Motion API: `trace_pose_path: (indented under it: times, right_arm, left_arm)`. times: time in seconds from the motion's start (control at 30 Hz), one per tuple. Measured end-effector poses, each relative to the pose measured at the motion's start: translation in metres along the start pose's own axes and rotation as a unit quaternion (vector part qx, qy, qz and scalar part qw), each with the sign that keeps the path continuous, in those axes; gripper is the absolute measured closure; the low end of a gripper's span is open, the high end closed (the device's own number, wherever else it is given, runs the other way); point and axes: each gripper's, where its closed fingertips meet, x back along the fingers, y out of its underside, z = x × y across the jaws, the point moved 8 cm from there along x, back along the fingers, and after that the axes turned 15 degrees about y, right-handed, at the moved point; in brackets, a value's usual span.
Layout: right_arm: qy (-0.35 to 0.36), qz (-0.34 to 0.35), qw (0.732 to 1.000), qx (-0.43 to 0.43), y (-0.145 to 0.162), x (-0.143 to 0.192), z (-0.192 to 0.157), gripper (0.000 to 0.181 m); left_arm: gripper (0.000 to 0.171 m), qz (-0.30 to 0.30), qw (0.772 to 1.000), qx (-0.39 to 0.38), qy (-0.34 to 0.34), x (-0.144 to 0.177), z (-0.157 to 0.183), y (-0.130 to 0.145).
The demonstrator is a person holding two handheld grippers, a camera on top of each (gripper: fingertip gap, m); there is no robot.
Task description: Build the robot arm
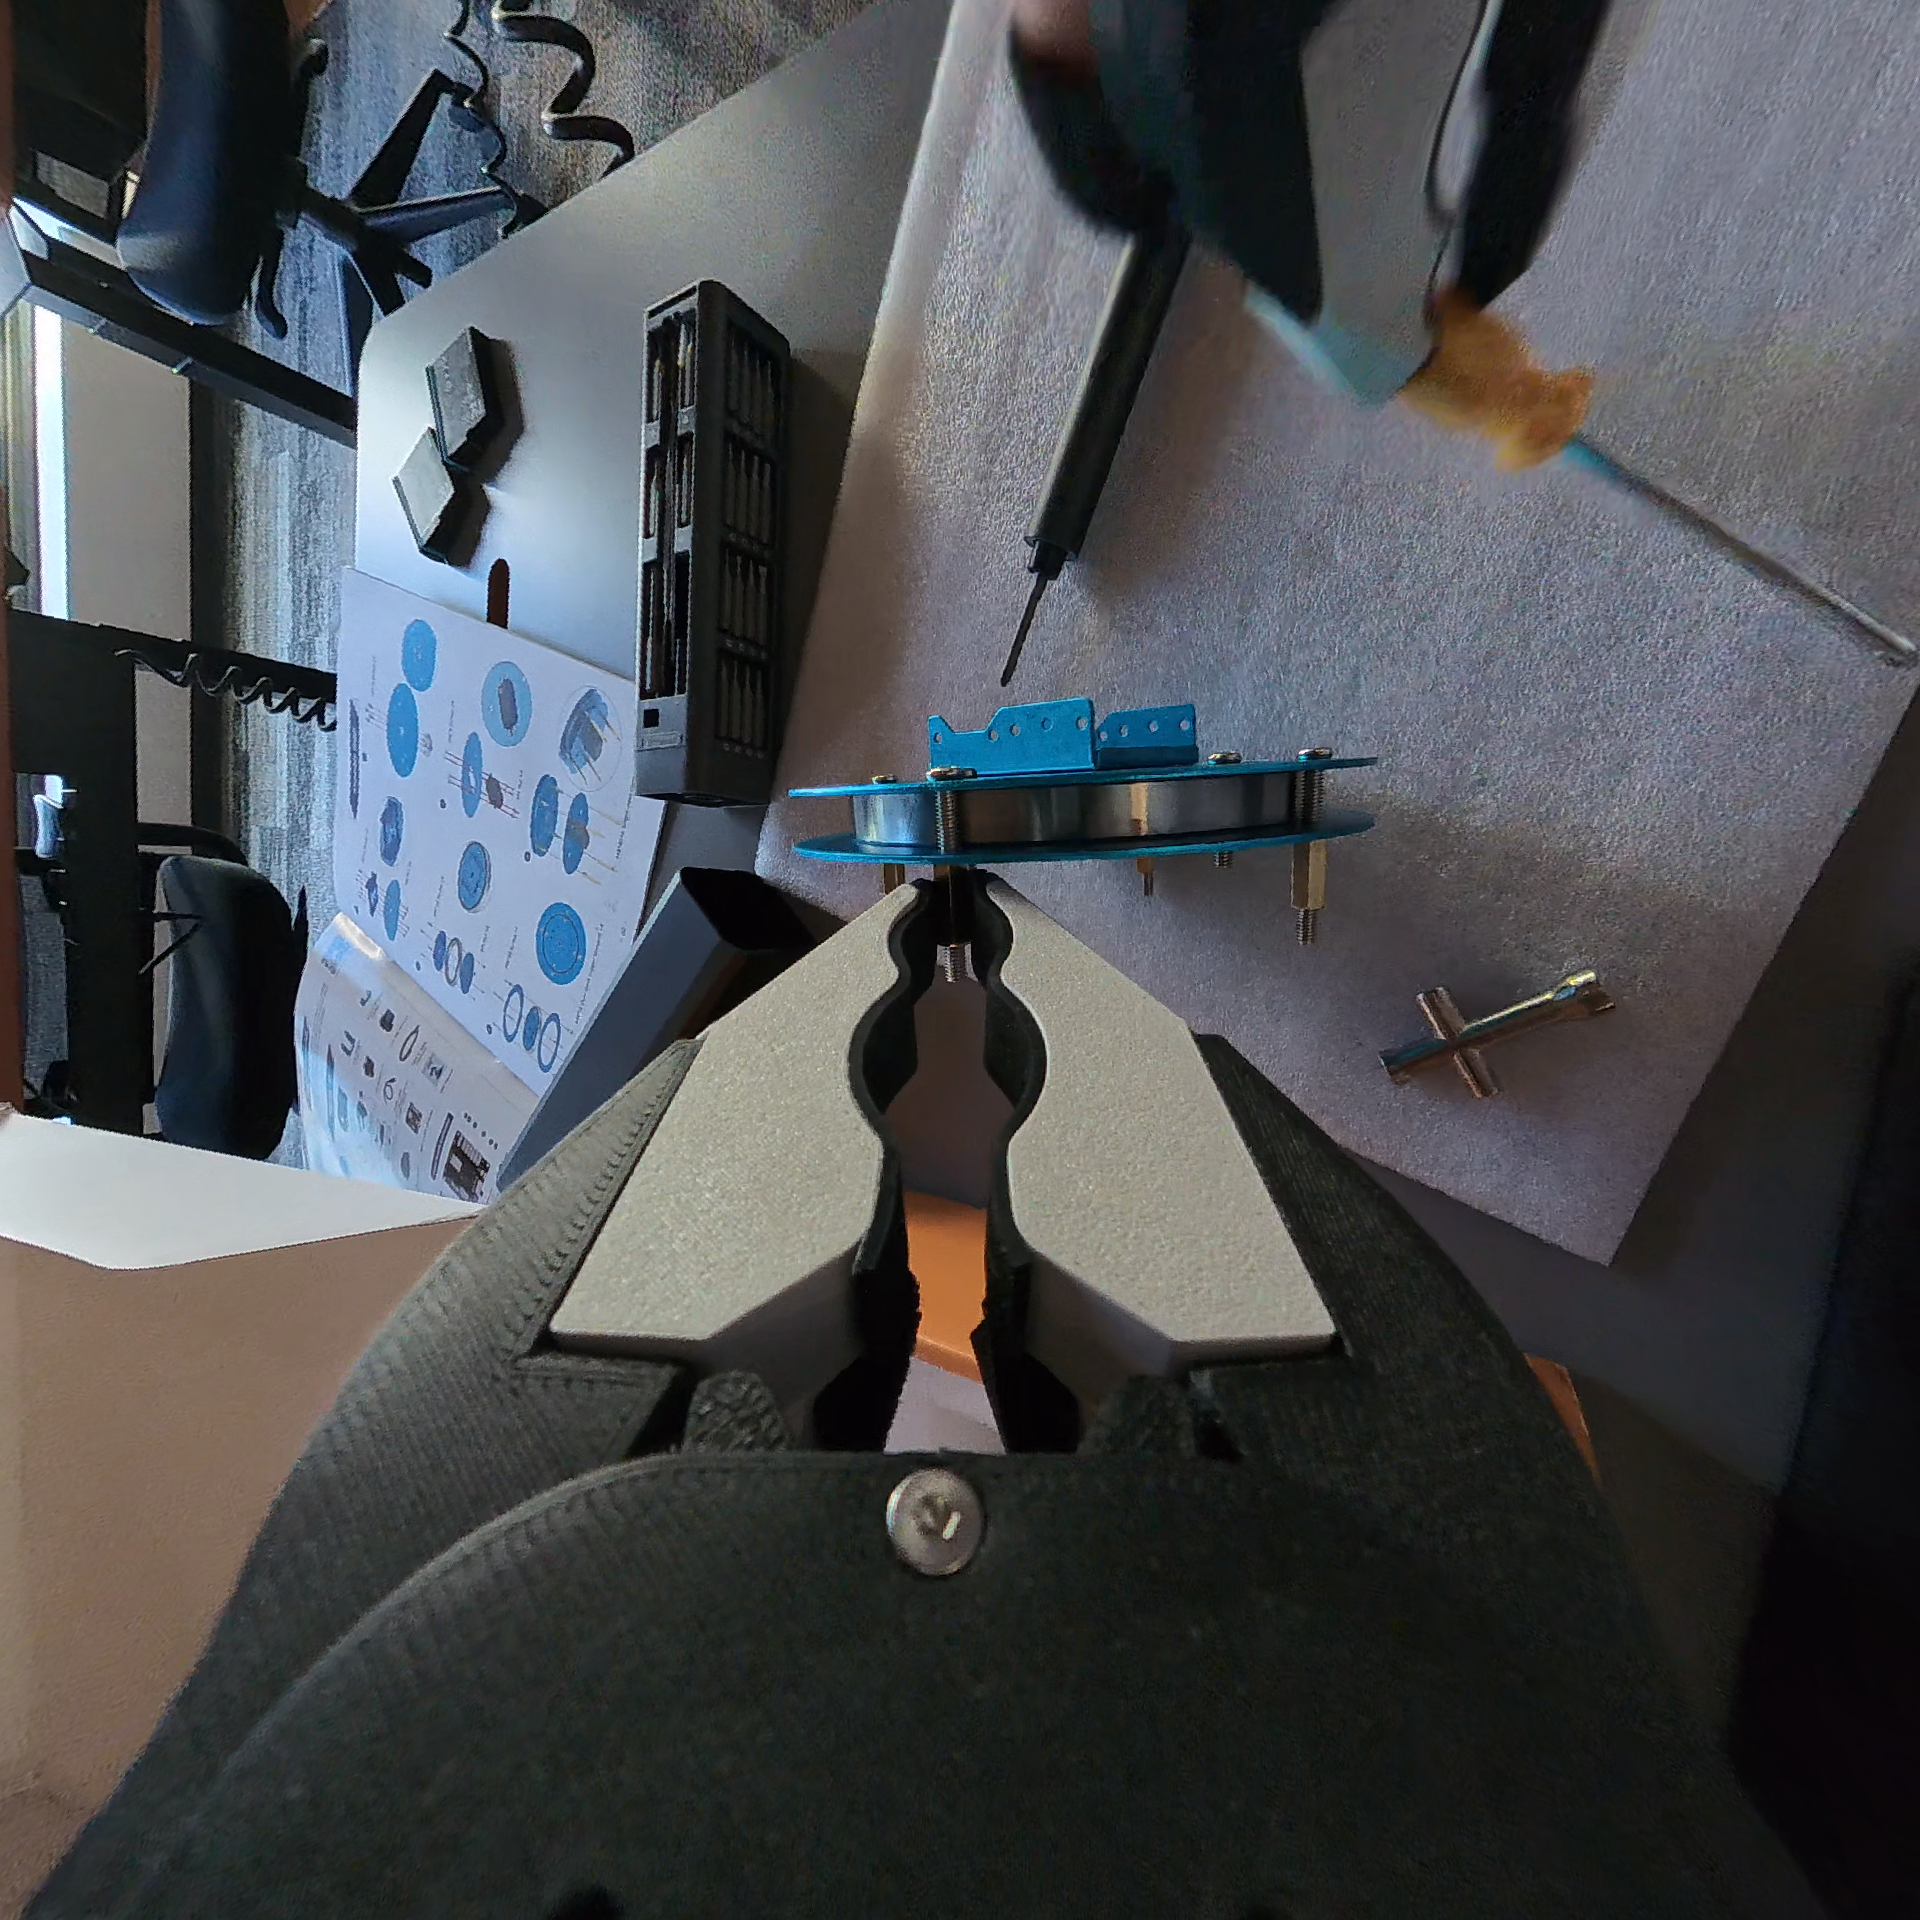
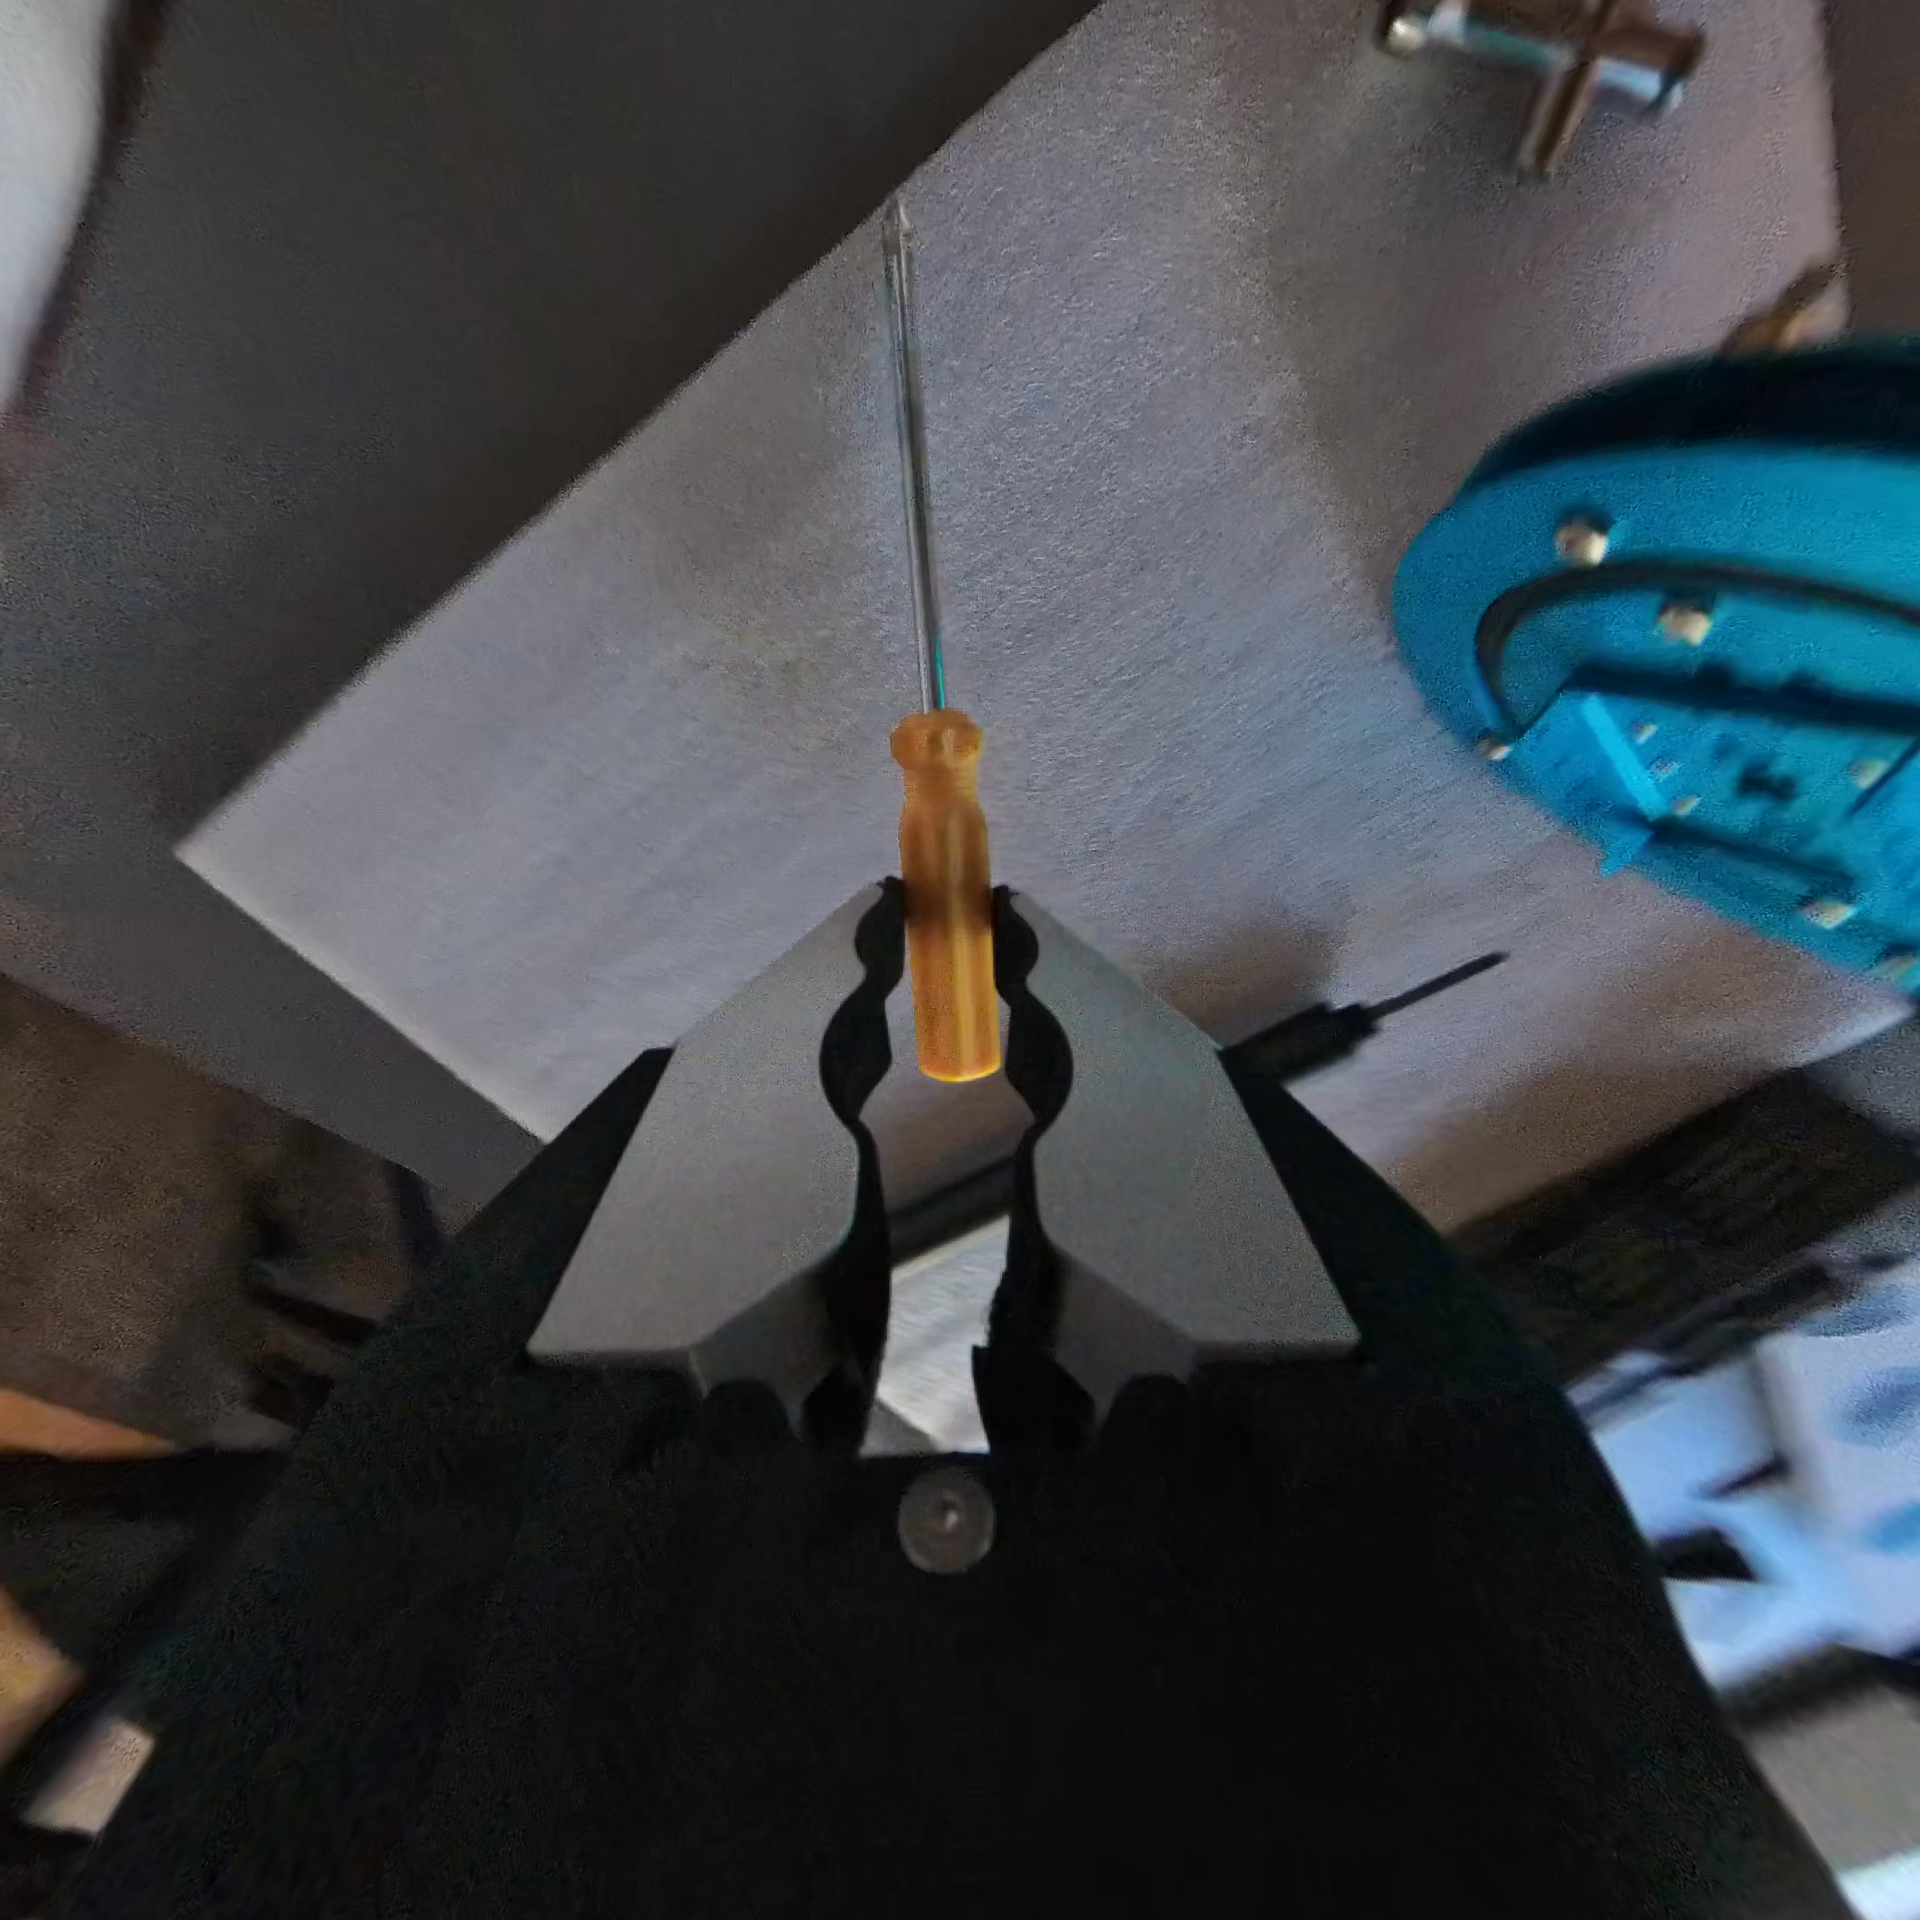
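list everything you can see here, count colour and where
disc assembly: 1, blue plates with a silver ring between, held up over the foam by one standoff
amber screwdriver: 1, amber handle, clear shaft, in the right gripper
black screwdriver: 1, lying on the foam
cross wrench: 1, silver, on the foam
foam sheet: 1, grey-white, on the table
bit case: 1, black, beside the foam
instruction sheets: blue diagrams, on the table
left gripper: shut on a standoff
right gripper: shut on the handle
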Motion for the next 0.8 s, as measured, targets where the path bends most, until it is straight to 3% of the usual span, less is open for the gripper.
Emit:
trace_pose_path:
  times: [0.1, 0.2, 0.37, 0.47, 0.6, 0.73, 0.8]
  right_arm:
    - [-0.03, 0.047, 0.967, -0.248, 0.022, 0.0, -0.018, 0.166]
    - [-0.013, 0.167, 0.911, -0.377, 0.037, -0.006, -0.035, 0.166]
    - [0.077, 0.316, 0.848, -0.418, 0.055, -0.016, -0.069, 0.139]
    - [0.108, 0.311, 0.85, -0.411, 0.057, -0.022, -0.076, 0.132]
    - [0.099, 0.297, 0.865, -0.391, 0.049, -0.026, -0.074, 0.139]
    - [0.084, 0.297, 0.853, -0.421, 0.056, -0.029, -0.068, 0.161]
    - [0.087, 0.298, 0.853, -0.42, 0.056, -0.028, -0.067, 0.163]
  left_arm:
    - [0.167, 0.002, 1.0, 0.005, 0.003, -0.001, -0.003, 0.0]
    - [0.167, 0.005, 1.0, 0.01, 0.009, -0.001, -0.005, -0.001]
    - [0.168, 0.004, 1.0, 0.025, 0.015, -0.001, -0.005, 0.0]
    - [0.167, 0.007, 1.0, 0.026, 0.003, -0.002, -0.005, 0.0]
    - [0.168, 0.015, 0.999, 0.03, -0.004, -0.002, -0.005, 0.0]
    - [0.168, 0.021, 0.999, 0.032, -0.01, -0.003, -0.004, 0.0]
    - [0.168, 0.026, 0.999, 0.035, -0.015, -0.003, -0.005, 0.0]
